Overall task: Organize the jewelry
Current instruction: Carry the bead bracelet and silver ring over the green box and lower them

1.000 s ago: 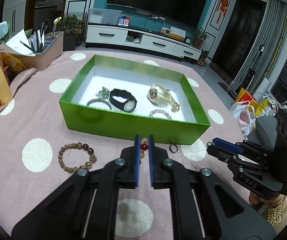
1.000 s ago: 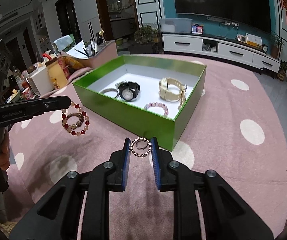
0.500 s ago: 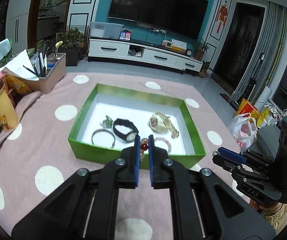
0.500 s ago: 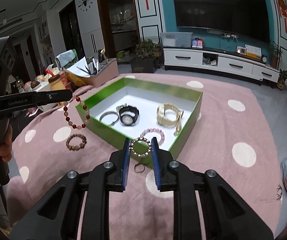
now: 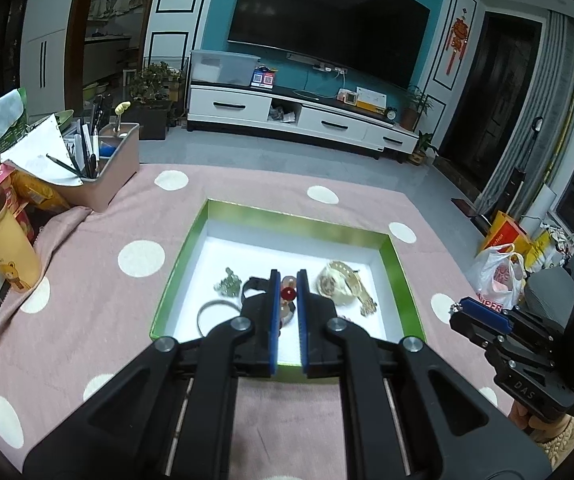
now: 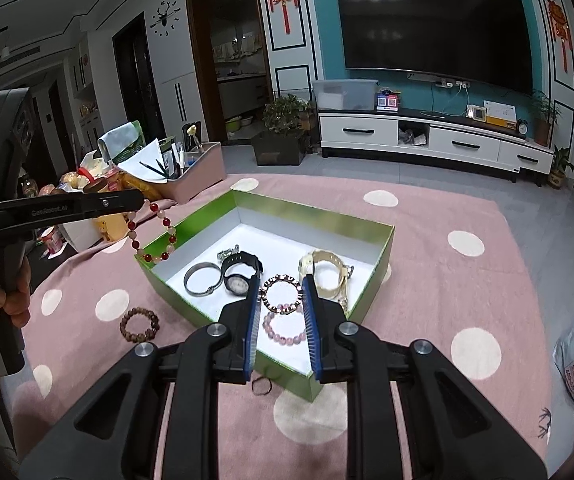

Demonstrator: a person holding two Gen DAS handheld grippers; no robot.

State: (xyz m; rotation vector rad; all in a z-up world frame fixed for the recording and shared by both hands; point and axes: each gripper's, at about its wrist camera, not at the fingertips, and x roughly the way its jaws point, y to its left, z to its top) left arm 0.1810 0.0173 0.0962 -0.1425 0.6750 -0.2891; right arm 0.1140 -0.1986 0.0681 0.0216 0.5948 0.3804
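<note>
So the tabletop (image 6: 467,292) has a pink cloth with white polka dots over it. Sitting right on it is a green box (image 6: 383,252) with a white inside. Just left of the box's near corner there's a brown wooden bead bracelet (image 6: 139,323), and right against its near wall a small dark ring (image 6: 261,385). Off past the box's far left corner sits a pink organizer bin (image 5: 107,176) of pens and a yellow bear bottle (image 5: 9,252).

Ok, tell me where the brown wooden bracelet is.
In the right wrist view, the brown wooden bracelet lies on the pink cloth, outside the green box, near its left front corner.
</note>
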